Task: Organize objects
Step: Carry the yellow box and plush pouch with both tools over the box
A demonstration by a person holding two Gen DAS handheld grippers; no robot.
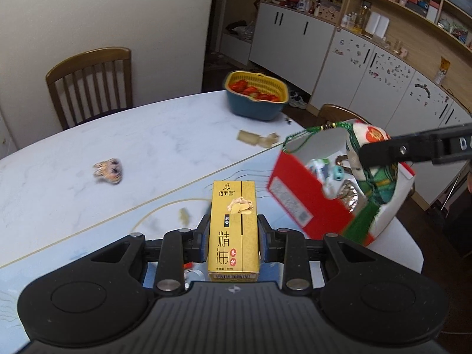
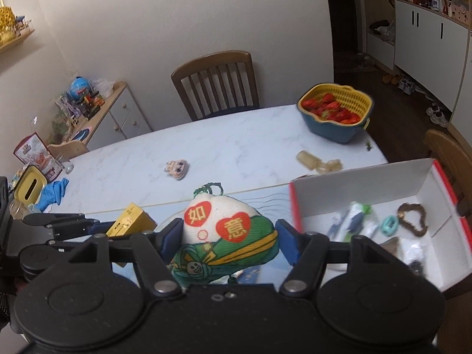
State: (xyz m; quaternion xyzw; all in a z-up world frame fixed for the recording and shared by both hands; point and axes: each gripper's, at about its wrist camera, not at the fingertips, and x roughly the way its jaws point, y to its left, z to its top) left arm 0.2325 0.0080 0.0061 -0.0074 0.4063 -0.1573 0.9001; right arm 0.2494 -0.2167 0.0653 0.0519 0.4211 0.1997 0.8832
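Left wrist view: a small yellow box (image 1: 233, 230) with Chinese print is pinched upright between the two fingers of the left gripper (image 1: 233, 237), both pads pressed flat on its sides, held up off the marble table (image 1: 147, 135). Over on the right, the right gripper (image 1: 383, 155) is seen from the side, clamped on a stuffed fabric sachet (image 1: 374, 159) with a green cord (image 1: 301, 135) and a green tassel, hanging right over the red box (image 1: 298, 197), which looks pretty blurred here. In the right wrist view the same sachet (image 2: 224, 233) is squeezed between the blue pads of the right gripper (image 2: 230, 236), red hearts with yellow characters facing up, so it's closed on that. The red box (image 2: 368, 203) is seen just to the right of it, white inside, with a brown bracelet (image 2: 413, 218), a teal ring (image 2: 389, 224) and some other small bits that can't be made out. The left gripper (image 2: 118, 224) with the yellow box (image 2: 129, 221) is spotted at the left edge. Further back on the table, a small cartoon head charm (image 2: 177, 168), a beige plastic piece (image 2: 318, 162) and a blue-and-yellow basket (image 2: 336, 112) of red fruit are left lying well apart. A wooden chair (image 2: 216, 82) is tucked behind the table.
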